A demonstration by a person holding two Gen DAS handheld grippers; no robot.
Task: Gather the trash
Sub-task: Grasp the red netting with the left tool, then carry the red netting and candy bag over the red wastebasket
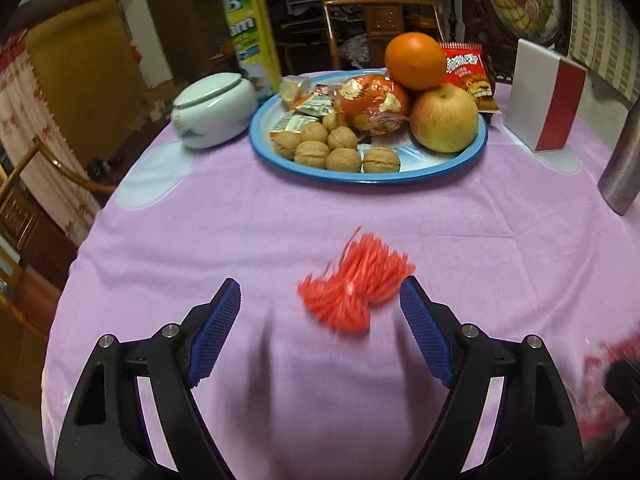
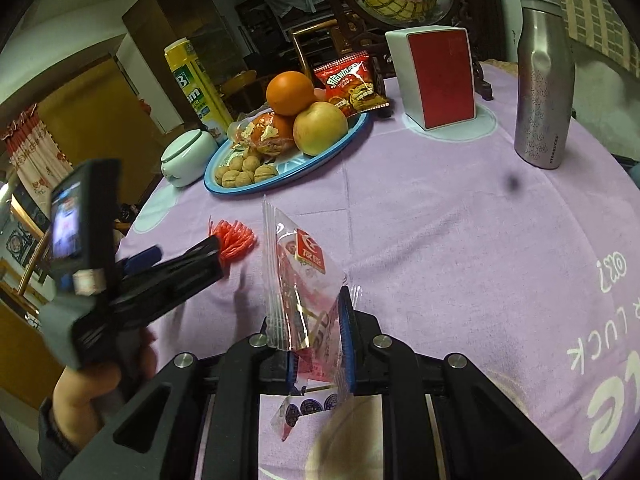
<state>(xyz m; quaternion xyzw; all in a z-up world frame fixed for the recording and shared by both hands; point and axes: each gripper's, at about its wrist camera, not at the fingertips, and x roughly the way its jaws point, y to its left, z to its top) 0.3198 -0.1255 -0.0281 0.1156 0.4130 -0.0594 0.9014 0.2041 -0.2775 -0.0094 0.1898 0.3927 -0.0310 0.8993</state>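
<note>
A red bundle of plastic strands [image 1: 356, 282] lies on the purple tablecloth, just ahead of my left gripper [image 1: 320, 312]. That gripper is open and empty, with the bundle near its right blue pad [image 1: 424, 336]. The bundle also shows in the right wrist view [image 2: 234, 240], with the left gripper [image 2: 176, 256] beside it. My right gripper [image 2: 320, 336] is shut on a clear plastic wrapper with red print [image 2: 298, 276], which stands up from between its jaws above the table.
A blue-rimmed plate [image 1: 264, 148] at the back holds walnuts, an apple, oranges and snack packets. Around it stand a white lidded jar [image 1: 212, 108], a yellow can [image 1: 248, 24], a white and red box [image 1: 544, 92] and a steel bottle [image 2: 544, 80].
</note>
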